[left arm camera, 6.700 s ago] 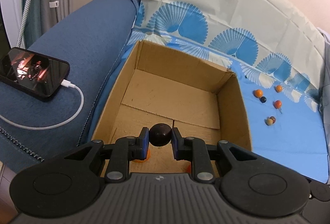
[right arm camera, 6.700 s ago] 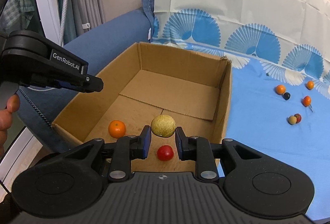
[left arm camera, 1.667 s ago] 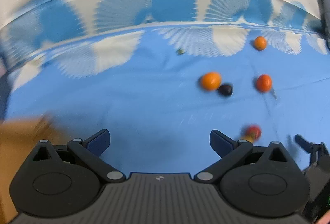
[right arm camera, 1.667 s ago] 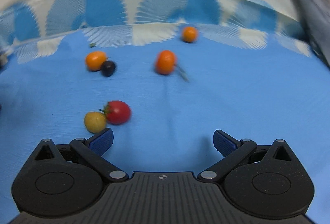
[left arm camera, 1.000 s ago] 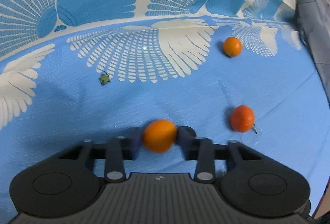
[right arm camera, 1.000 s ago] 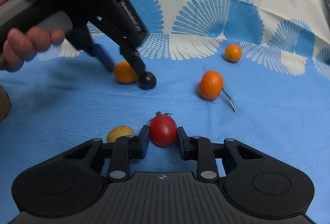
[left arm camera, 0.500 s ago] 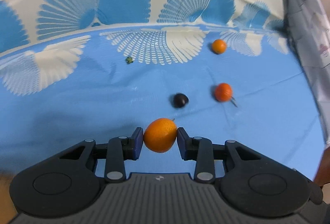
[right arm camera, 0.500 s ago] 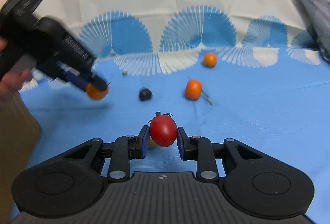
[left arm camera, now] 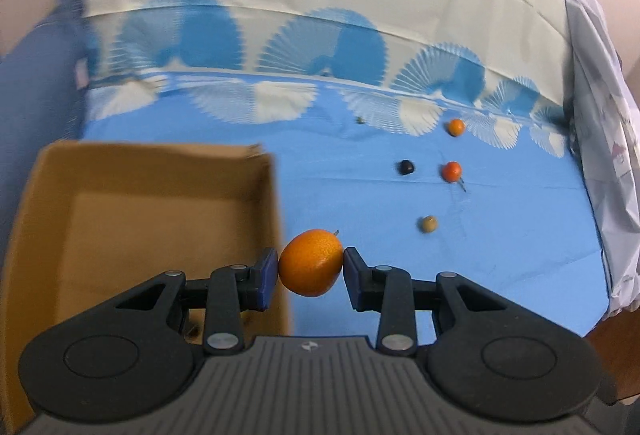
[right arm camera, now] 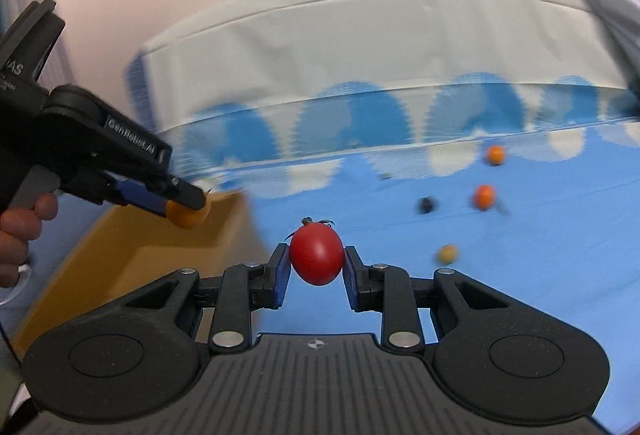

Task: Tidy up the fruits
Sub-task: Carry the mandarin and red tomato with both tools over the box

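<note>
**Now in transit: two fruits lifted off the cloth, box back in view**

Item 1, left gripper (left arm camera: 311, 273). Fingers closed on an orange (left arm camera: 311, 262), gripped at its two sides. Half a second ago this fruit hung above open blue cloth; now it sits at the right wall of the cardboard box (left arm camera: 276, 203), not yet over the floor of the box. Judged: carry nearly complete, release to follow once past the wall.

Item 2, right gripper (right arm camera: 316, 271). Fingers closed on a red tomato (right arm camera: 316, 254), stem up. It was picked a second ago from beside the yellow fruit and has since risen and swung left; the box corner (right arm camera: 224, 219) has come into this view on the left, with the left gripper (right arm camera: 188, 209) and its orange ahead of it, over the box edge. Judged: second in line for the drop.

Item 3, remaining on the blue cloth (left arm camera: 500, 255), right of the box and well apart from it:
- small orange fruit (left arm camera: 455, 127), farthest
- orange fruit with stem (left arm camera: 452, 171)
- dark round fruit (left arm camera: 406, 167), just left of it
- yellowish fruit (left arm camera: 427, 223), nearest

Count on cloth: four, down from six before these two picks. Contents of the box floor cannot be told from these views, as the near part is hidden by the grippers and the frames are blurred.
</note>
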